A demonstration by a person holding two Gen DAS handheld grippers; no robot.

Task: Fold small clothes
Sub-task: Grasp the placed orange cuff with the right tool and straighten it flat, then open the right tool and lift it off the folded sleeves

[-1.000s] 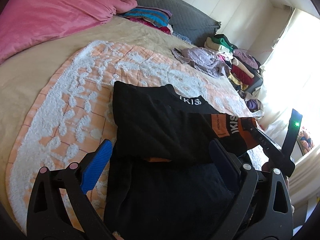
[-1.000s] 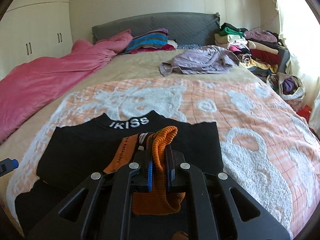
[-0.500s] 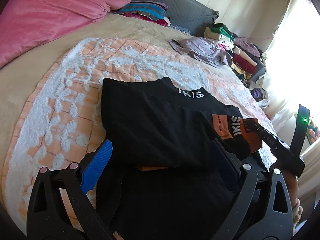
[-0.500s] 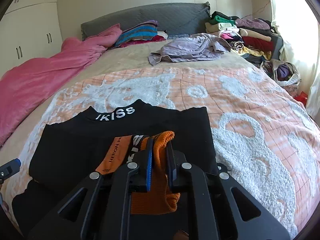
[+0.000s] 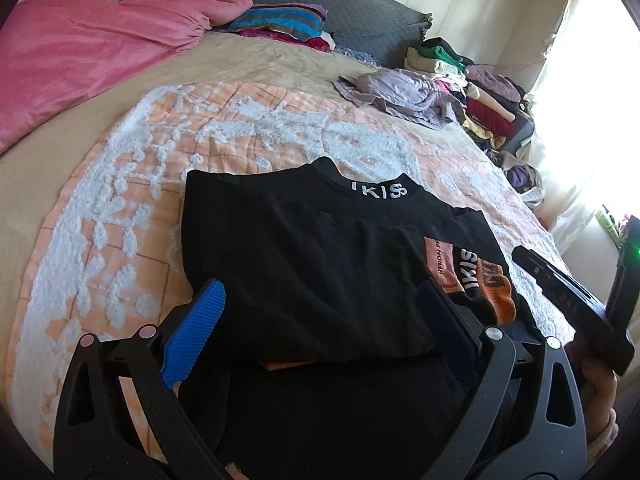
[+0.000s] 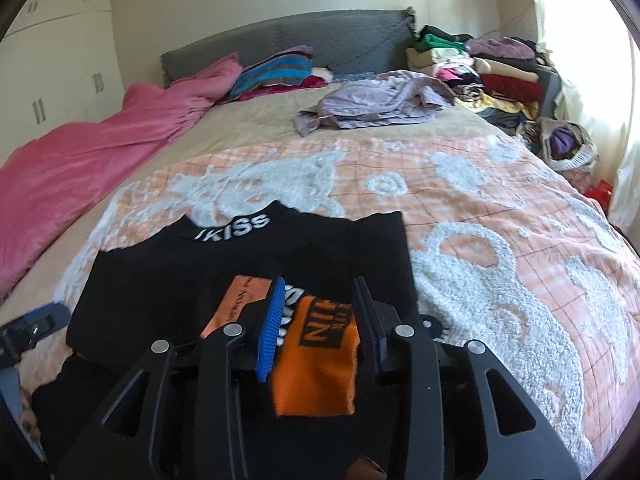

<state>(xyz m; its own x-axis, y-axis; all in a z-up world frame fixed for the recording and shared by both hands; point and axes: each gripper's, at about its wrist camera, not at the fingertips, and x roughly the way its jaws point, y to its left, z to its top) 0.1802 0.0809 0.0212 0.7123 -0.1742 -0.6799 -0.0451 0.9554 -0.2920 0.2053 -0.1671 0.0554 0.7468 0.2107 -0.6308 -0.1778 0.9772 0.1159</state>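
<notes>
"IKISS" on black garment's collar (image 6: 234, 229)

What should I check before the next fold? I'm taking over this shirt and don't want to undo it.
1. Right gripper released the orange cuff: ok, its jaws stand apart around it.
2. Left gripper free of cloth: ok, jaws wide open over the black shirt.
3. Sleeve folded across the shirt's front: ok, the cuff lies flat on it.
4. Collar flat, lettering showing: ok.
5. Near hem smooth: cannot tell, the grippers hide it.
6. Space on the orange blanket around the shirt: ok; the purple garment lies far up the bed.
</notes>
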